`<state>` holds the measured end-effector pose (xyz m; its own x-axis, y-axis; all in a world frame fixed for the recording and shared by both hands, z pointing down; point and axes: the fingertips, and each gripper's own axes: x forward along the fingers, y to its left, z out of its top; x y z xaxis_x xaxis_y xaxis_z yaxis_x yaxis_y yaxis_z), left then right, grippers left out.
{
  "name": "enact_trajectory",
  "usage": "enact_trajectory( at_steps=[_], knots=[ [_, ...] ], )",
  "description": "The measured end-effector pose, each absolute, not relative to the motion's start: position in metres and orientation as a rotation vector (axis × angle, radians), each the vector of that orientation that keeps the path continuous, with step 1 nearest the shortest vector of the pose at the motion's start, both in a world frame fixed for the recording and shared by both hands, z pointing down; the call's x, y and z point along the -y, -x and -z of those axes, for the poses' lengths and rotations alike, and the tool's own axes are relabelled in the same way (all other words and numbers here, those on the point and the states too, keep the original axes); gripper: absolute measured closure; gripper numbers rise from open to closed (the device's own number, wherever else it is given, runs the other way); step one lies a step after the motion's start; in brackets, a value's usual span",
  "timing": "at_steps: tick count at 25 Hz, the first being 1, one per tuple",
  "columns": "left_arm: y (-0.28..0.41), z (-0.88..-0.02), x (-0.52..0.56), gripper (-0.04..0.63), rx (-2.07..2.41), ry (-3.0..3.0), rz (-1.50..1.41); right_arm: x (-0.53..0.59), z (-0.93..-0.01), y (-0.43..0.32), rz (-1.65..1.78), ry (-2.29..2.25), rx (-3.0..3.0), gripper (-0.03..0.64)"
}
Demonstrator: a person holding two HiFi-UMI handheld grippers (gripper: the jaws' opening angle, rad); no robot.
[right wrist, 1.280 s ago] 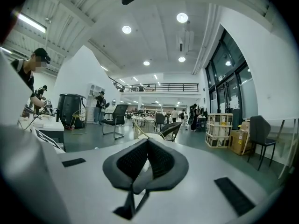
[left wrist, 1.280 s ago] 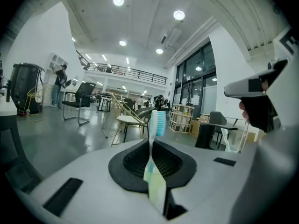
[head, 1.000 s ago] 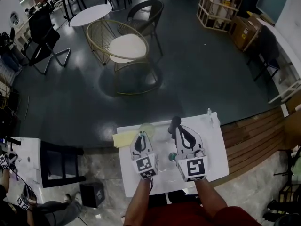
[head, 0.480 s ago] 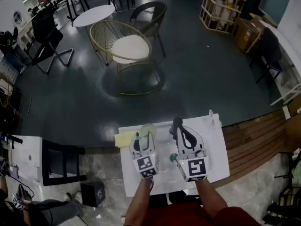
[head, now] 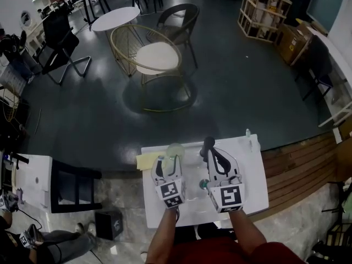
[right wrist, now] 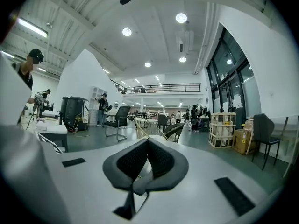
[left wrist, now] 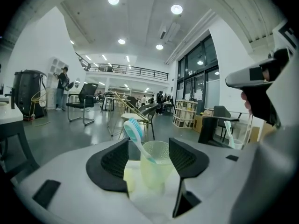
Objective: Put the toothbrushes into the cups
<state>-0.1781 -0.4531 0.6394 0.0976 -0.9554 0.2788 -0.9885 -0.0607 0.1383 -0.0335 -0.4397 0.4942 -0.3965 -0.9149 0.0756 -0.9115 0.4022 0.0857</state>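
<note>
Jaws of left gripper (left wrist: pixel 148 144) just opening wide, flanking cup (left wrist: pixel 156 171); toothbrush (left wrist: pixel 134 132) leaning inside, looking delivered. Right gripper (right wrist: pixel 147 146) jaws pressing together on nothing.

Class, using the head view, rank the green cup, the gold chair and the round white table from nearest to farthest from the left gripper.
1. Green cup: between the jaws of the left gripper, which have just been opening.
2. Gold chair: on the floor beyond.
3. Round white table: farthest back, upper left.
</note>
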Motion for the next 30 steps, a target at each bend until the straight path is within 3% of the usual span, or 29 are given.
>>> enact_trajectory(
  at_steps=[18, 30],
  knots=[
    [0.162, -0.594, 0.392, 0.331, 1.959, -2.138, -0.176, 0.409, -0.466, 0.025, 0.105, -1.644, 2.600, 0.589],
    [0.124, -0.506, 0.381, 0.331, 1.951, -2.303, -0.019, 0.396, -0.445, -0.014, 0.149, -1.757, 2.593, 0.589]
  ],
)
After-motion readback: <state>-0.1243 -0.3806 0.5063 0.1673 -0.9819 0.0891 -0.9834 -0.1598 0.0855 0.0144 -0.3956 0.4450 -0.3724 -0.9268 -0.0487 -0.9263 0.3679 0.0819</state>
